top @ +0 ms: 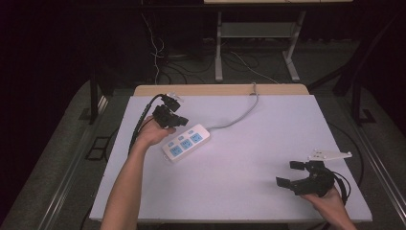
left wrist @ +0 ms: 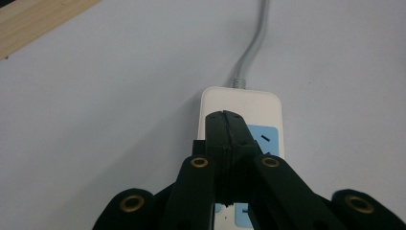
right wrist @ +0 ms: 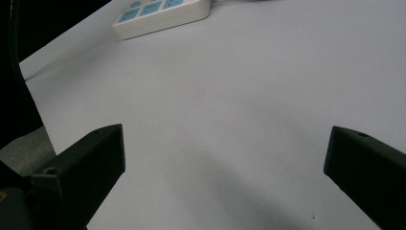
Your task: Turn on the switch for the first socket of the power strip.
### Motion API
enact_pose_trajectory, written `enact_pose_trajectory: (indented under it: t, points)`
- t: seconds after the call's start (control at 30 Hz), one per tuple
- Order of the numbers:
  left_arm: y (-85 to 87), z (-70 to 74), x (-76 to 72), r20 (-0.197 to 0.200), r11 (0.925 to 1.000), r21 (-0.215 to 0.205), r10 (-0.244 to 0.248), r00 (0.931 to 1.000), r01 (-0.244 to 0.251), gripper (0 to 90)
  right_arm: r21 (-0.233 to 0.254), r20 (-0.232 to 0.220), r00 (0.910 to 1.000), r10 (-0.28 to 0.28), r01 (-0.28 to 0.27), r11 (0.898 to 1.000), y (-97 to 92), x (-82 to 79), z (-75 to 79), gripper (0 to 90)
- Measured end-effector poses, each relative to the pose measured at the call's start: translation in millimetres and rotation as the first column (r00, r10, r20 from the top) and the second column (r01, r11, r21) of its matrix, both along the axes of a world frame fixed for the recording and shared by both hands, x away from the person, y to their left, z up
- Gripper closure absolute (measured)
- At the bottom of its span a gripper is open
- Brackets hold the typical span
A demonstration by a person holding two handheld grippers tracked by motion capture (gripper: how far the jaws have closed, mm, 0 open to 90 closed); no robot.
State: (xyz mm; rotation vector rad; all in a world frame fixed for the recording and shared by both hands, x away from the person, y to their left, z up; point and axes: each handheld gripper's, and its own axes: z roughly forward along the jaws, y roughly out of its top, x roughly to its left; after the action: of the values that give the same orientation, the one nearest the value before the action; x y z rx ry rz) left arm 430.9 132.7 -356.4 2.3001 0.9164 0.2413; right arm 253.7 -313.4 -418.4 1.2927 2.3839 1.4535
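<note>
White power strip lies left of centre on the white table, grey cord running far. Left gripper jaws pressed together, empty, over the strip. Right gripper spread wide, empty, near right.

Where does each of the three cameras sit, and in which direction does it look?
High view: above the table, looking forward and down; both forearms and both tongs show.
Left gripper view: on the left tongs, shut, looking along them at the power strip.
Right gripper view: on the right tongs, open, low over the table.
Shared: all three show the power strip.
</note>
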Motion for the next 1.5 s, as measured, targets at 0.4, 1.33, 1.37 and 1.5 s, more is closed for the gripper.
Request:
enact_pose_trajectory:
  t: [0.4, 1.33, 1.37, 1.5]
  points:
    - [17.9, 15.1, -20.6, 0.025, 0.9992, -0.033, 0.025, 0.9994, -0.024, 86.4, -0.007, 0.002, 1.0000, 0.003, -0.003, 1.000, 1.9, 0.0, 0.3, 0.2]
    - [55.5, 15.3, -81.2, 0.035, 0.9798, -0.193, 0.058, 0.9977, -0.050, 45.2, -0.004, 0.004, 1.0000, -0.005, 0.005, 1.000, 2.3, -0.2, 0.1, 0.2]
    - [56.1, 14.1, -83.4, 0.036, 0.9781, -0.200, 0.066, 0.9972, -0.057, 41.5, -0.005, 0.004, 1.0000, -0.005, 0.005, 1.000, 2.4, -0.2, 0.1, 0.1]
    - [59.3, 9.3, -92.6, 0.043, 0.9740, -0.220, 0.068, 0.9968, -0.057, 28.3, -0.006, 0.005, 1.0000, -0.003, 0.003, 1.000, 2.6, -0.3, 0.0, 0.2]
